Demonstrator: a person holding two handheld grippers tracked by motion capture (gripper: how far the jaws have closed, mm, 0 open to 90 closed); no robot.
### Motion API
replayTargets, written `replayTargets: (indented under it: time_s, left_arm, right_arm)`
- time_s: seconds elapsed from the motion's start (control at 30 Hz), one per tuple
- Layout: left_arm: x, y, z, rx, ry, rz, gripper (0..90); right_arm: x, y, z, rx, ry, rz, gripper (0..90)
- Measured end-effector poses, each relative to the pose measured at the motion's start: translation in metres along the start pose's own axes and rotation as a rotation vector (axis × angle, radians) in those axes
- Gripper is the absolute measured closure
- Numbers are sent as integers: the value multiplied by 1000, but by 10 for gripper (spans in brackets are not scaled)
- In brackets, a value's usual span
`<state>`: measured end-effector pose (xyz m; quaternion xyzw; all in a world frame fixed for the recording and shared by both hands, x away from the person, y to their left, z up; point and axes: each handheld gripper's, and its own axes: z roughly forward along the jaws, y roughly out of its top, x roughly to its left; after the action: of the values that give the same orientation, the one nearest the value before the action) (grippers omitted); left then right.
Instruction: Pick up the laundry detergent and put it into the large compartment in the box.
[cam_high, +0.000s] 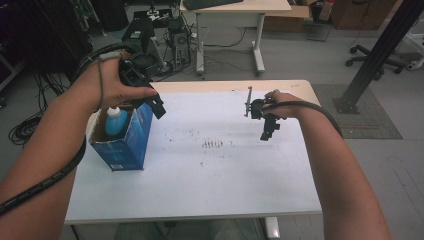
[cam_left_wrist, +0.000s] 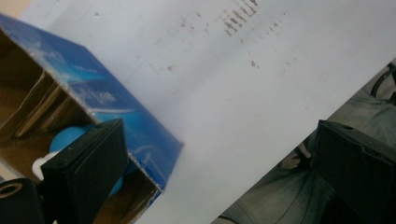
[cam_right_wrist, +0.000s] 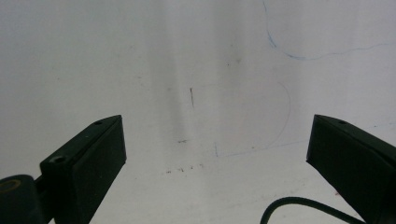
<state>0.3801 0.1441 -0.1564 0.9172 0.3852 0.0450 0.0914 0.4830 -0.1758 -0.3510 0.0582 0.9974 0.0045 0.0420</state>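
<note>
Hovering above the blue box (cam_high: 127, 142) with its bottle (cam_high: 115, 121), your left hand-held gripper (cam_high: 156, 102) stands apart, empty. Your right hand-held gripper (cam_high: 268, 131) gapes over the counter (cam_high: 210, 175).

Blue box (cam_high: 131, 142) at the table's (cam_high: 210, 185) left edge: white print on its side, too small and blurred to read;
Table top: smudges and pen lines, no readable text
</note>
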Motion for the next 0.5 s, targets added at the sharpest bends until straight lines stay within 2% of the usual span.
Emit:
replayTargets:
  time_s: [0.23,0.4,0.5]
  left_arm:
    - [-13,8,9,-13,-7,126,42]
    - [-23,14,17,26,-35,208,41]
    - [-28,16,25,59,-35,240,42]
  right_arm:
    - [1,-1,-1,3,-2,-8,45]
    - [2,-2,-2,8,-1,-7,45]
    - [3,-2,-3,7,-3,-12,45]
